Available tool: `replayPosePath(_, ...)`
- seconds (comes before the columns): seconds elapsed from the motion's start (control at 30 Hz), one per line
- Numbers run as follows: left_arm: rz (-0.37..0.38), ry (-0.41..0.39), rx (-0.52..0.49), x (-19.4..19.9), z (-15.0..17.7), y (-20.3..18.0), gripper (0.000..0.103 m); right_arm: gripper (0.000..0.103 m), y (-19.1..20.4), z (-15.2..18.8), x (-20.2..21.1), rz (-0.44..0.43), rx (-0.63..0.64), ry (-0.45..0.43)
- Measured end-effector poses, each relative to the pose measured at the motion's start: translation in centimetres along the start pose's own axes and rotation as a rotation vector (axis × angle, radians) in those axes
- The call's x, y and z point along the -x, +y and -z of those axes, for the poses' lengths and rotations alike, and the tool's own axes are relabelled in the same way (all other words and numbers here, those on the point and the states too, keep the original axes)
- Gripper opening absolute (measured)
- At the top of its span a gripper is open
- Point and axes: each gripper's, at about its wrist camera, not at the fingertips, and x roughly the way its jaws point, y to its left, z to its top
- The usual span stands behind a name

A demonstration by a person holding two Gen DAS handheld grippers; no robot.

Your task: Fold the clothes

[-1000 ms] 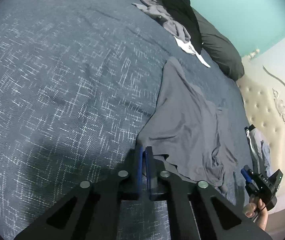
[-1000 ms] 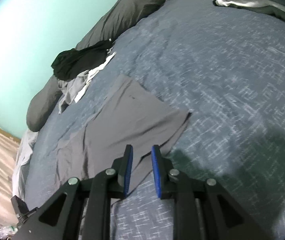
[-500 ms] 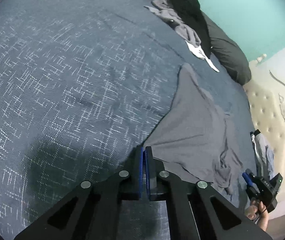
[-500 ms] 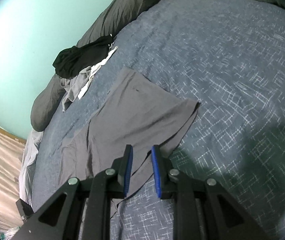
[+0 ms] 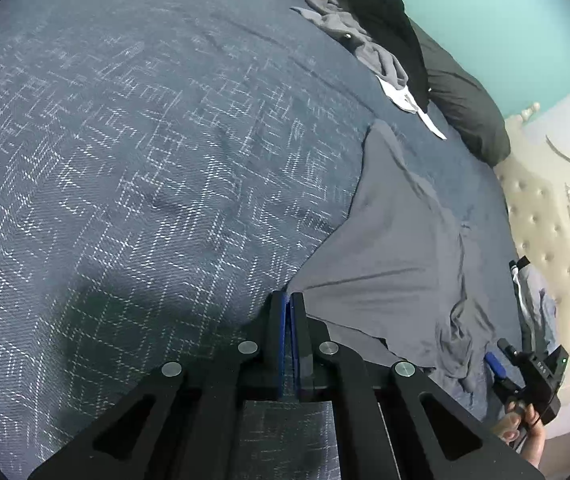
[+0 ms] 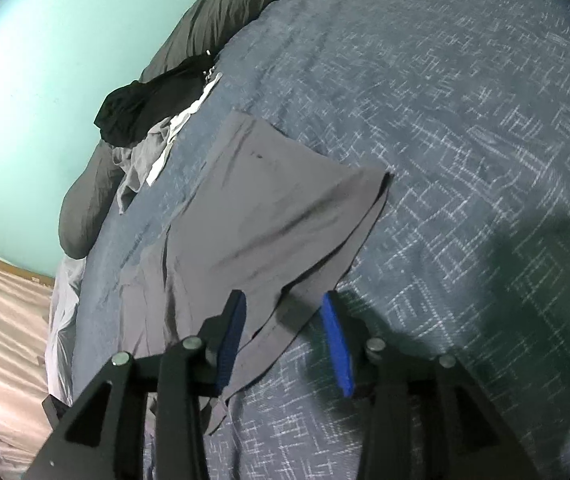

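Grey garment [image 5: 397, 256] lies creased on the bed [image 5: 145, 160] — left gripper [image 5: 288, 300] fingers pinch its corner, right gripper [image 6: 285, 312] fingers opening.

Dim soft light, dark shadow patches, fisheye-warped edges, slight blur

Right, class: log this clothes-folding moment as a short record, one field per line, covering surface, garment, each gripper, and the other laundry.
surface: bed with blue patterned cover
garment: grey garment lying spread on the cover, lower part rumpled
left gripper: shut, pinching a corner of the grey garment
right gripper: jaws opening, garment edge between them, pads not pressing
other laundry: pile of black, grey and white clothes beside the dark pillows
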Motion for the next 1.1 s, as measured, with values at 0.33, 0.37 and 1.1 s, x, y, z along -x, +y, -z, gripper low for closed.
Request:
replayPosePath(0.33, -0.014, -0.048, -0.009, 1.8, -0.4, -0.5, 0.024, 0.046, -2.0, -1.1, 0.5, 0.002, -0.080, -0.013)
replayPosePath(0.37, -0.014, -0.055, -0.004, 2.1, -0.5, -0.4, 0.025, 0.046, -2.0, -1.1, 0.5, 0.001, -0.082, -0.013)
replayPosePath(1.1, -0.055, 0.017, -0.134, -4.3, -9.1, -7.9, 0.033, 0.046, -2.1, -4.7, -0.3, -0.053, -0.054, -0.042)
